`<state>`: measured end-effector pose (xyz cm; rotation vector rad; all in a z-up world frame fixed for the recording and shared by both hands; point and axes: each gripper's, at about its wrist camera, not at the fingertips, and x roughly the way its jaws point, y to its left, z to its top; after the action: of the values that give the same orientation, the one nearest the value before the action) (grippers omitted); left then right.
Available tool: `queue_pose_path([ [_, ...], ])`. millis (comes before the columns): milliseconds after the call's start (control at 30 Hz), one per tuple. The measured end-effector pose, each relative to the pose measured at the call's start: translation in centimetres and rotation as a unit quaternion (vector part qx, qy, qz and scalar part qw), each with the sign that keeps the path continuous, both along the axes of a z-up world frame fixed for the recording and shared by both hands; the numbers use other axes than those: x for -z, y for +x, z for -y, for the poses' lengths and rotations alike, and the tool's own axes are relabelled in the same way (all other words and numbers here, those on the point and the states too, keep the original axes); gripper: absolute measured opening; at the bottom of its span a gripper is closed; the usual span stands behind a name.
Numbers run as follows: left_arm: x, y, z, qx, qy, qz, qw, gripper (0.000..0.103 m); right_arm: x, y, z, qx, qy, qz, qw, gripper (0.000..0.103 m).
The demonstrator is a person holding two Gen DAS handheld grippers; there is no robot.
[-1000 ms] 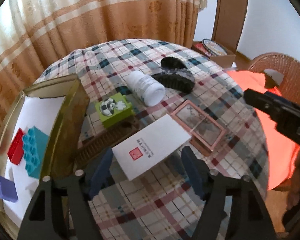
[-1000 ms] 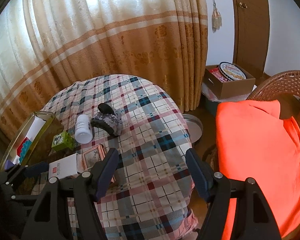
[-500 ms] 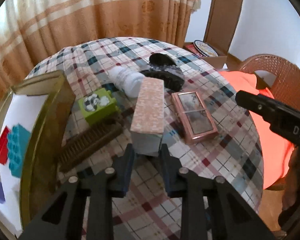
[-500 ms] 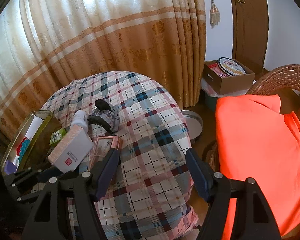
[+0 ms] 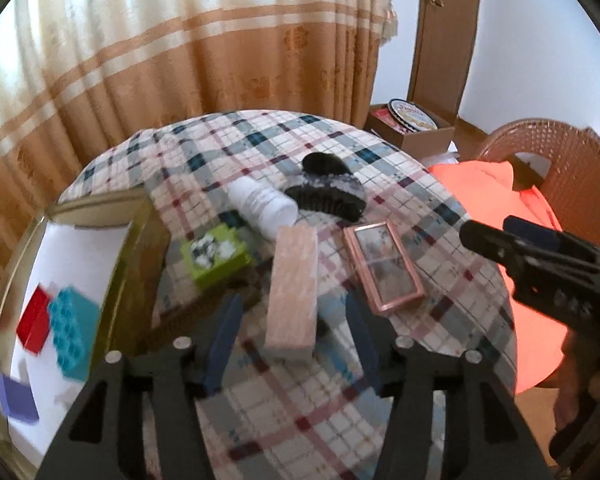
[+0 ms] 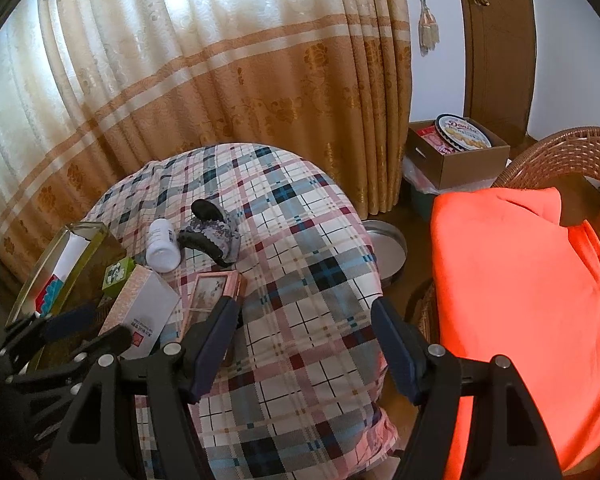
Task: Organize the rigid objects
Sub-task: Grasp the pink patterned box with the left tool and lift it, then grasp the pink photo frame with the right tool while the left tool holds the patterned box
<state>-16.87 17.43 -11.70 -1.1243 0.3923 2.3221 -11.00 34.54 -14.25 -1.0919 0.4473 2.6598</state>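
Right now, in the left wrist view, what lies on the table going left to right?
Red block → teal block → green box → pink box → pink frame.

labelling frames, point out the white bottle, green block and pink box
white bottle (image 5: 265,205), left wrist view, on its side wall
green block (image 5: 216,256), left wrist view, top face
pink box (image 5: 293,285), left wrist view, patterned top face

A room in a home.
Long gold-banded cream curtains (image 6: 204,92) at 12 o'clock, round table under plaid cloth (image 6: 300,280), woven wicker chair (image 6: 572,160) with orange cushion (image 6: 516,292) at 3 o'clock, brown wooden door (image 6: 500,40).
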Motion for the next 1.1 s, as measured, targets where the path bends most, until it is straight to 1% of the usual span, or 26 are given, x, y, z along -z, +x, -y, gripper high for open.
queue_pose_path([
  [33, 0.5, -0.4, -0.5, 0.002, -0.010, 0.003, 0.9999, 0.045, 0.0, 0.0, 0.0, -0.001, 0.000, 0.000, 1.000, 0.072],
  [67, 0.9, -0.6, -0.8, 0.003, -0.016, 0.009, 0.9998, 0.040, 0.0, -0.1, 0.0, -0.002, -0.001, 0.001, 1.000, 0.072],
  [100, 1.6, -1.1, -1.1, 0.003, -0.021, 0.024, 0.9995, 0.033, 0.0, -0.1, 0.0, -0.003, -0.002, 0.001, 1.000, 0.072],
  [200, 3.0, -2.0, -1.0, -0.011, -0.006, 0.059, 0.9982, 0.032, 0.1, -0.2, 0.2, -0.009, -0.001, 0.001, 1.000, 0.072],
  [233, 3.1, -2.1, -0.8, -0.015, 0.005, 0.052, 0.9985, 0.031, 0.1, -0.2, 0.3, -0.011, 0.000, 0.001, 1.000, 0.072],
  [267, 3.2, -2.1, -0.8, -0.015, 0.007, 0.052, 0.9985, 0.026, 0.1, -0.3, 0.4, -0.012, 0.001, 0.002, 1.000, 0.072],
  [300, 3.1, -2.0, -0.8, -0.015, 0.008, 0.048, 0.9987, 0.024, 0.1, -0.3, 0.4, -0.012, 0.000, 0.003, 1.000, 0.072],
  [367, 3.0, -2.0, -0.4, -0.016, 0.020, 0.055, 0.9981, 0.024, 0.1, -0.5, 0.6, -0.014, 0.001, 0.004, 1.000, 0.072],
  [400, 2.7, -1.9, 0.0, -0.020, 0.033, 0.057, 0.9976, 0.024, 0.1, -0.4, 0.7, -0.014, 0.003, 0.004, 1.000, 0.072],
  [467, 1.9, -1.5, 0.7, -0.026, 0.045, 0.049, 0.9975, 0.024, 0.0, -0.4, 0.8, -0.013, 0.005, 0.003, 1.000, 0.072],
  [567, -0.1, -0.5, 2.2, -0.035, 0.059, 0.026, 0.9973, 0.024, 0.0, -0.5, 1.1, -0.014, 0.006, 0.005, 1.000, 0.072],
  [633, -1.4, 0.4, 3.5, -0.046, 0.055, 0.010, 0.9974, 0.024, 0.0, -0.5, 1.2, -0.018, 0.003, 0.005, 1.000, 0.072],
  [733, -2.8, 1.1, 5.9, -0.069, 0.057, 0.003, 0.9960, 0.024, 0.1, -1.2, 2.1, -0.028, -0.004, 0.010, 1.000, 0.071],
  [833, -3.4, 1.3, 8.2, -0.093, 0.053, 0.001, 0.9943, 0.024, 1.1, -2.4, 3.4, -0.044, -0.015, 0.026, 0.999, 0.071],
  [933, -3.8, 1.4, 9.8, -0.111, 0.045, -0.012, 0.9928, 0.024, 2.2, -3.7, 4.3, -0.045, -0.024, 0.043, 0.998, 0.072],
  [967, -3.8, 1.5, 10.2, -0.116, 0.041, -0.016, 0.9923, 0.024, 2.4, -4.0, 4.5, -0.043, -0.022, 0.045, 0.998, 0.072],
  [1000, -3.9, 1.4, 10.7, -0.122, 0.038, -0.019, 0.9917, 0.024, 2.4, -4.2, 4.8, -0.039, -0.009, 0.042, 0.998, 0.072],
  [1033, -3.9, 1.3, 10.9, -0.125, 0.038, -0.019, 0.9913, 0.024, 2.6, -4.7, 5.2, -0.041, 0.001, 0.047, 0.998, 0.071],
  [1100, -3.9, 1.0, 11.8, -0.134, 0.044, -0.016, 0.9898, 0.024, 3.0, -5.6, 5.5, -0.044, 0.005, 0.059, 0.997, 0.071],
])
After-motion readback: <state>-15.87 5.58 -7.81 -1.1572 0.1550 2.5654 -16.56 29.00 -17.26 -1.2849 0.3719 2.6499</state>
